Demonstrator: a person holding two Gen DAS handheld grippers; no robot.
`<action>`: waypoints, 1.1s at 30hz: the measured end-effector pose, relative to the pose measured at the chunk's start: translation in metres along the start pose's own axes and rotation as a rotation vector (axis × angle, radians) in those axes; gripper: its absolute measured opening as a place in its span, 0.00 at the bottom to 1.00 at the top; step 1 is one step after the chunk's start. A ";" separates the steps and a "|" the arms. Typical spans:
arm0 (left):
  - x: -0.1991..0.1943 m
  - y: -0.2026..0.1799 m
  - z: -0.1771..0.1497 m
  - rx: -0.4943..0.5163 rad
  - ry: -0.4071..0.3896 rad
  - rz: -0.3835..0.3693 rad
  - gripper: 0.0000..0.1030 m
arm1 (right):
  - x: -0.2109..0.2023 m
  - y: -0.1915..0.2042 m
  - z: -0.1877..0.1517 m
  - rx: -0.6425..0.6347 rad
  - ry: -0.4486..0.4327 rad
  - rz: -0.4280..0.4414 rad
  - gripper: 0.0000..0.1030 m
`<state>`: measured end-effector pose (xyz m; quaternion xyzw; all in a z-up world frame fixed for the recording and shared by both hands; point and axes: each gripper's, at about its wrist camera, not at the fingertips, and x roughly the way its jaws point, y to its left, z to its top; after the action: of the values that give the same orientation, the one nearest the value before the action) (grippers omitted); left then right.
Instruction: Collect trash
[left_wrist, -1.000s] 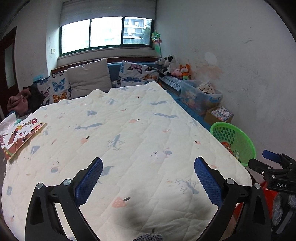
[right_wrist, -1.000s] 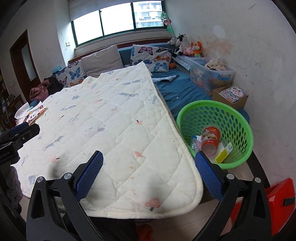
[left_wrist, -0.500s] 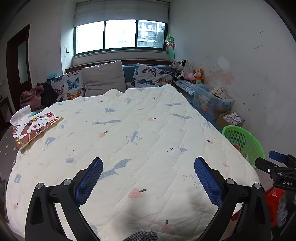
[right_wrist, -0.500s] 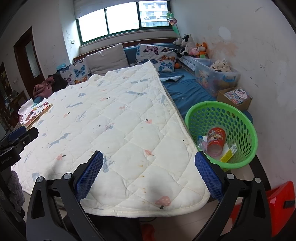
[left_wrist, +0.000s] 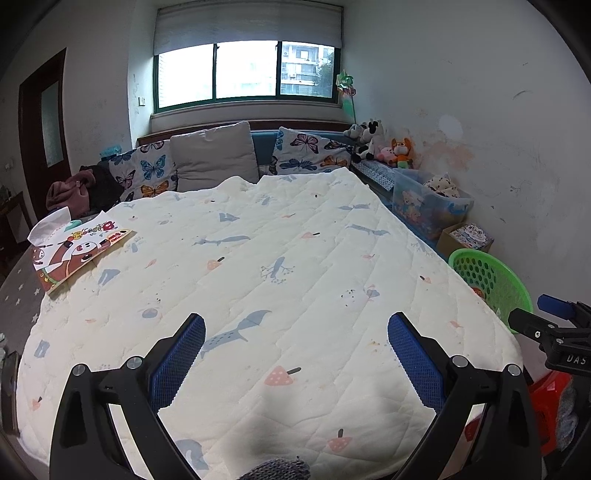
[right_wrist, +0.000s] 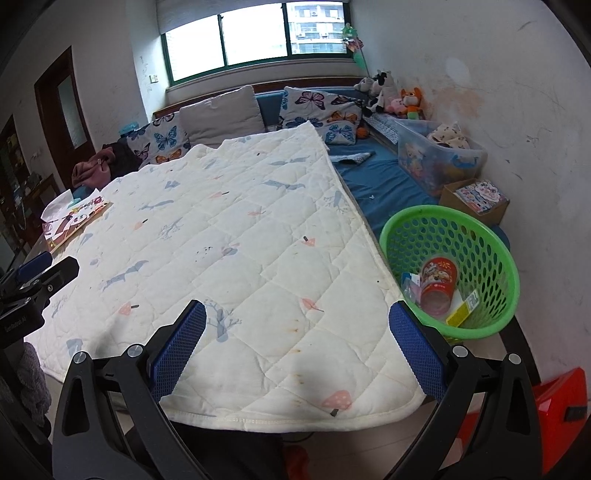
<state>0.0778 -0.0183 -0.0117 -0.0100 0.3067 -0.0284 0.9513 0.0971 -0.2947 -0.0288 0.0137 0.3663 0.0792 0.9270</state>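
Observation:
A green plastic basket stands on the floor at the bed's right side, also seen as the basket in the left wrist view. Inside lie a red printed cup, a yellow and white wrapper and a small clear packet. My left gripper is open over the quilt's near end, nothing between its blue pads. My right gripper is open too, above the quilt's near right corner, with the basket just right of its right finger.
A white quilt with small prints covers the bed. A picture book and white tissue lie at its left edge. Pillows, plush toys, a clear toy bin, a cardboard box and a red object line the surroundings.
Both grippers have drawn back and lifted from the bed, so more of the room and quilt shows. Both stay open and empty.

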 end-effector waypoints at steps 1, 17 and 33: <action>0.001 0.000 0.000 0.001 -0.001 0.001 0.93 | 0.000 0.000 0.000 0.000 0.000 0.001 0.96; 0.000 -0.001 -0.002 0.000 0.002 0.004 0.93 | 0.001 0.001 0.000 -0.004 0.006 0.004 0.96; -0.005 -0.002 -0.001 -0.016 -0.019 0.009 0.93 | 0.001 0.001 0.000 -0.003 0.001 0.004 0.96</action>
<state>0.0730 -0.0200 -0.0089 -0.0163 0.2977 -0.0214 0.9543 0.0972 -0.2936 -0.0293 0.0130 0.3668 0.0815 0.9266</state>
